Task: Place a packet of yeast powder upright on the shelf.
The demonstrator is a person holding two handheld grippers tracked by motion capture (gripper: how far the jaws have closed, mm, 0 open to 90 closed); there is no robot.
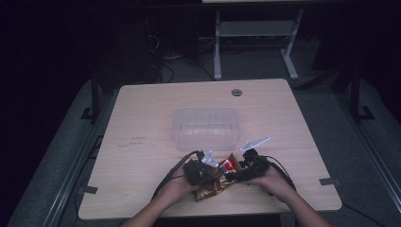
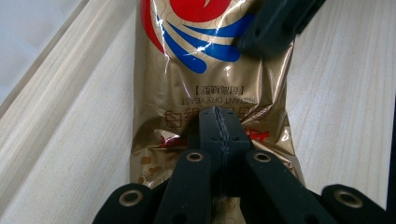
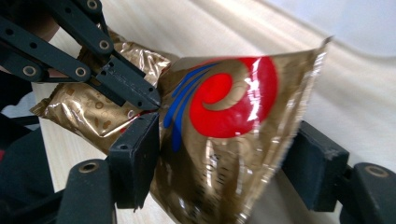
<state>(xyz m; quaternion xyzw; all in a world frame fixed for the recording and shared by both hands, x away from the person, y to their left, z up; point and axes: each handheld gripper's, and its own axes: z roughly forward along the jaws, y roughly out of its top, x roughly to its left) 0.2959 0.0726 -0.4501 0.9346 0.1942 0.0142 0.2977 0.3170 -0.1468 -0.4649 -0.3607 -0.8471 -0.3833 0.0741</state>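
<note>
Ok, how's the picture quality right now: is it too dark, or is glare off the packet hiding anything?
High view: dim, room behind the table nearly black, packet small and hard to read. Left gripper view: bright and sharp, white glare streaks on the packet, print still legible. Right gripper view: glare on the red swirl, slight softness, clear tub washed out pale at top right.

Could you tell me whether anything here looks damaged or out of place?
The gold yeast packet is crumpled and pinched at its middle where the left gripper clamps it. Nothing looks spilled or torn.
</note>
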